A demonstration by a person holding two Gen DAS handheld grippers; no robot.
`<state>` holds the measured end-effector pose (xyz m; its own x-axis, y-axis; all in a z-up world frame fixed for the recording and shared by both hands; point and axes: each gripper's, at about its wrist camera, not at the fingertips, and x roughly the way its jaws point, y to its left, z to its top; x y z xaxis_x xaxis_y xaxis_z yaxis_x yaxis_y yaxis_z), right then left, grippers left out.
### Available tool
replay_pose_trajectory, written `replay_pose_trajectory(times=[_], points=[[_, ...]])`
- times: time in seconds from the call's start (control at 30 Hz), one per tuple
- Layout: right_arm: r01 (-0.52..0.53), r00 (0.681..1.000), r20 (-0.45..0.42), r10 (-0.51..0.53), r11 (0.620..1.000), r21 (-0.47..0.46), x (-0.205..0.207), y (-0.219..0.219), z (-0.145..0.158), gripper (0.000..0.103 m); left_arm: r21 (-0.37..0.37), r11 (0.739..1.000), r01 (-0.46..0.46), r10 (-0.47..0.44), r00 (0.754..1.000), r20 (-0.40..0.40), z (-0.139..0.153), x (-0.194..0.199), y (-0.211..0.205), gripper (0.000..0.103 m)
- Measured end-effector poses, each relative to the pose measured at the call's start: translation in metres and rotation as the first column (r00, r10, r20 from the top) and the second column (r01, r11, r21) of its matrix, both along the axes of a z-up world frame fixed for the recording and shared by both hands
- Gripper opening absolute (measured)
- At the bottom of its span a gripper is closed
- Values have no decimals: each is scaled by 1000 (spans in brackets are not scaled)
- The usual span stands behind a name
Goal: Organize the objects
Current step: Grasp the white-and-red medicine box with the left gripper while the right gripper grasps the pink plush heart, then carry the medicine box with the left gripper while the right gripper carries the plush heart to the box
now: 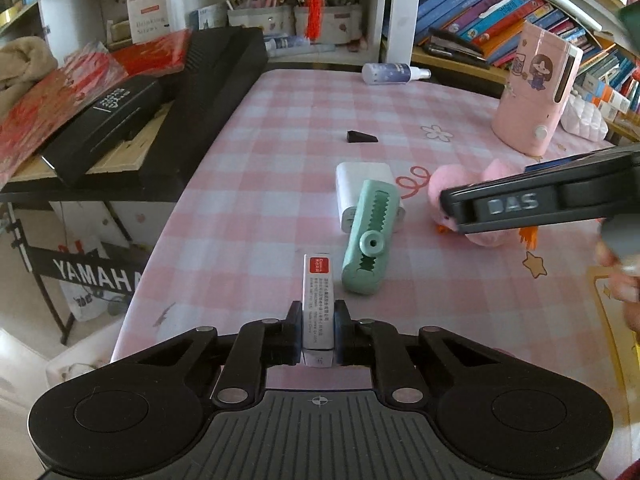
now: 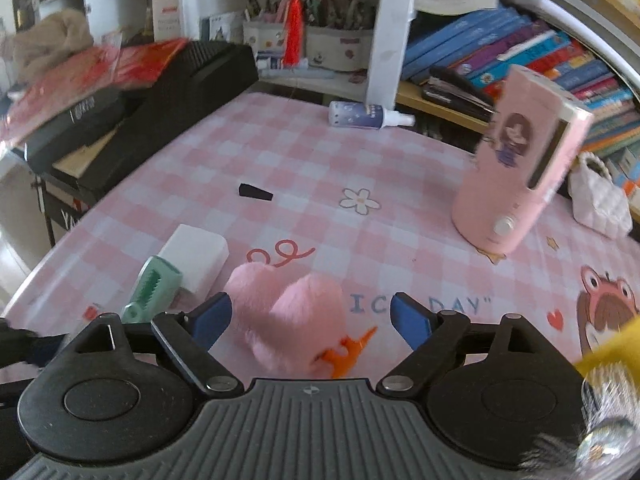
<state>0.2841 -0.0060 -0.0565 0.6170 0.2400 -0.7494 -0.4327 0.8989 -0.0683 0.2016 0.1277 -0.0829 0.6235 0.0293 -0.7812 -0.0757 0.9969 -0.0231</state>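
My left gripper (image 1: 318, 322) is shut on a slim white box with a red label (image 1: 317, 300), held just above the pink checked table (image 1: 280, 152). A mint green crocodile-shaped clip (image 1: 370, 236) lies ahead, leaning on a white charger block (image 1: 360, 184). My right gripper (image 2: 310, 314) is open, its blue pads either side of a pink plush toy with orange feet (image 2: 288, 320) lying on the table. In the left wrist view the right gripper (image 1: 452, 210) comes in from the right over the plush (image 1: 472, 196). The clip (image 2: 150, 290) and the charger (image 2: 196, 254) also show in the right wrist view.
A pink cartoon-printed container (image 1: 532, 88) stands at the back right. A spray bottle (image 1: 394, 73) lies at the far edge, and a small black wedge (image 1: 361, 137) in the middle. A black keyboard case (image 1: 208, 96) and boxes flank the left. Bookshelves (image 1: 500, 12) stand behind.
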Motion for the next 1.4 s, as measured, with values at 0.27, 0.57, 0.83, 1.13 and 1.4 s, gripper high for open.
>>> replay_pose_trajectory(times=[0.27,0.57,0.83,1.13,1.4], points=[[2,997,-83,-1,1000,17,14,1,-21,54,-46,999,-3,5,999,41,17,-5,5,13],[63,998,-36,-60,993,98,-11,-16,7,53,-83,996,34,-22,990,140,45,-27,1,13],[82,997,3,-83,987,141,-67,-38,38,53,-114,990,84,-61,979,195,61,-60,-2,13],[111,994,3,-112,984,137,-137,-58,48,53,-120,981,154,-124,966,228,69,-104,-9,13],[134,991,8,-136,982,136,-184,-55,50,53,-115,972,206,-174,955,241,73,-141,-12,13]])
